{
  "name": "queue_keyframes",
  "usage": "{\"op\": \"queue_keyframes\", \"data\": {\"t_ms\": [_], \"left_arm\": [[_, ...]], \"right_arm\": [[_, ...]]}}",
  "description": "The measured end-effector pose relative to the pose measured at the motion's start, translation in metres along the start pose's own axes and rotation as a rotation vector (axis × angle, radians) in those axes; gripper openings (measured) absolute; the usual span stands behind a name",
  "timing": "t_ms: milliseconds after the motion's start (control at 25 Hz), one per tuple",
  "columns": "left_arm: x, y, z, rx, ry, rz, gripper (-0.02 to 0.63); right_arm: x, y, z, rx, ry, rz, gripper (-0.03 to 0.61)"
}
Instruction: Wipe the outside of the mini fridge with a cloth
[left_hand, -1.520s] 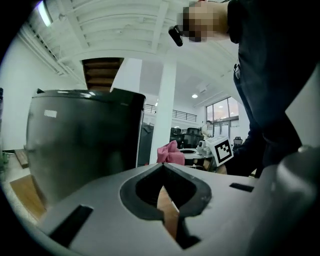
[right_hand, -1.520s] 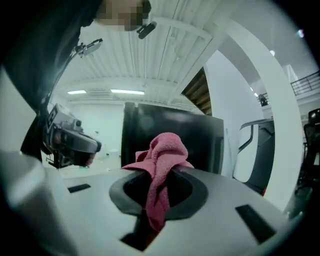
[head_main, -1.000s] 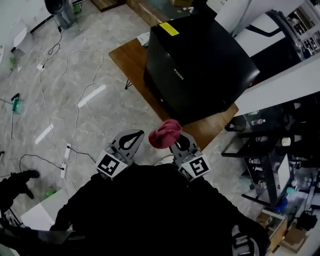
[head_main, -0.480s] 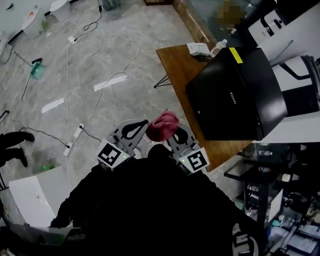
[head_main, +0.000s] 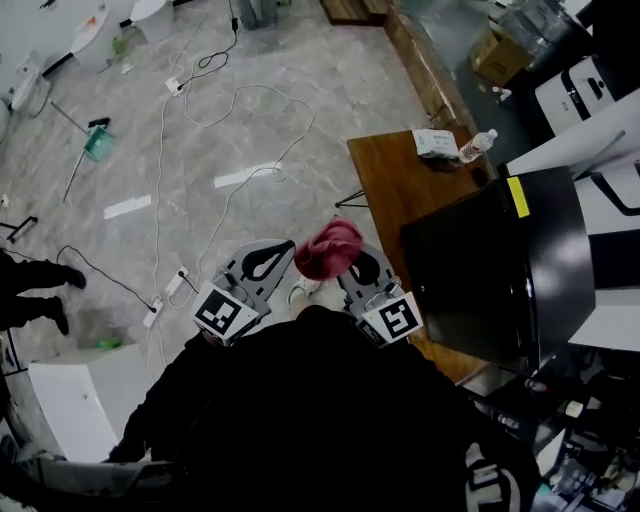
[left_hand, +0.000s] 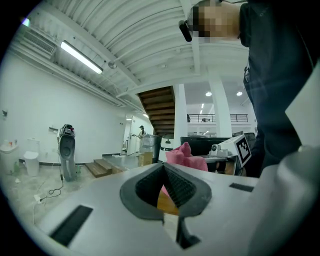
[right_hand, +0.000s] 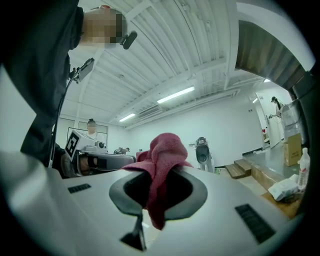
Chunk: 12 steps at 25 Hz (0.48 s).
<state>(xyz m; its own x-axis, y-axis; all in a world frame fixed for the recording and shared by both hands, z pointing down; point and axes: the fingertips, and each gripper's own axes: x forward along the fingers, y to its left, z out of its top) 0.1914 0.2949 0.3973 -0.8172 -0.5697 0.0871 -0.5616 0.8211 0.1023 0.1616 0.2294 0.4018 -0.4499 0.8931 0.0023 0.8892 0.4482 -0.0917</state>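
The black mini fridge (head_main: 500, 270) stands on a wooden table (head_main: 385, 185) at the right of the head view, off to the right of both grippers. A bunched red cloth (head_main: 328, 250) is clamped in my right gripper (head_main: 352, 268), which is raised close to my body. In the right gripper view the red cloth (right_hand: 162, 165) sticks up and hangs down between the jaws of the right gripper (right_hand: 159, 186). My left gripper (head_main: 264, 262) is held beside it, shut with nothing in it. The left gripper (left_hand: 164, 169) has its tips meeting, and the red cloth (left_hand: 186, 156) shows beyond them.
A tissue box (head_main: 435, 143) and a plastic bottle (head_main: 478, 146) lie on the table's far end. White cables (head_main: 235, 150) and a power strip (head_main: 166, 296) trail over the grey floor. A person's shoes (head_main: 40, 295) are at the left, a white box (head_main: 70, 400) lower left.
The head view has swung left: the fridge and table went from straight ahead to the right side. Both grippers stay close to my body, the right one still holding the cloth.
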Motion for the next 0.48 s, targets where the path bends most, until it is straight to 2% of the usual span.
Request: {"op": "queue_keyframes", "data": {"t_ms": [120,280,360,480], "left_arm": [[0.039,0.040,0.017,0.012,0.002,-0.003,0.005],[0.091,0.082,0.040,0.033,-0.023,-0.023,0.005],[0.119,0.100,0.049,0.041,-0.027,-0.036,0.005],[0.162,0.118,0.057,0.040,-0.025,-0.072,0.005]], "right_arm": [[0.038,-0.038,0.016,0.014,-0.020,0.019,0.054],[0.078,-0.086,0.029,-0.029,0.000,0.028,0.054],[0.089,-0.115,0.034,-0.031,0.001,0.006,0.054],[0.096,-0.159,0.046,0.022,-0.056,-0.047,0.054]]}}
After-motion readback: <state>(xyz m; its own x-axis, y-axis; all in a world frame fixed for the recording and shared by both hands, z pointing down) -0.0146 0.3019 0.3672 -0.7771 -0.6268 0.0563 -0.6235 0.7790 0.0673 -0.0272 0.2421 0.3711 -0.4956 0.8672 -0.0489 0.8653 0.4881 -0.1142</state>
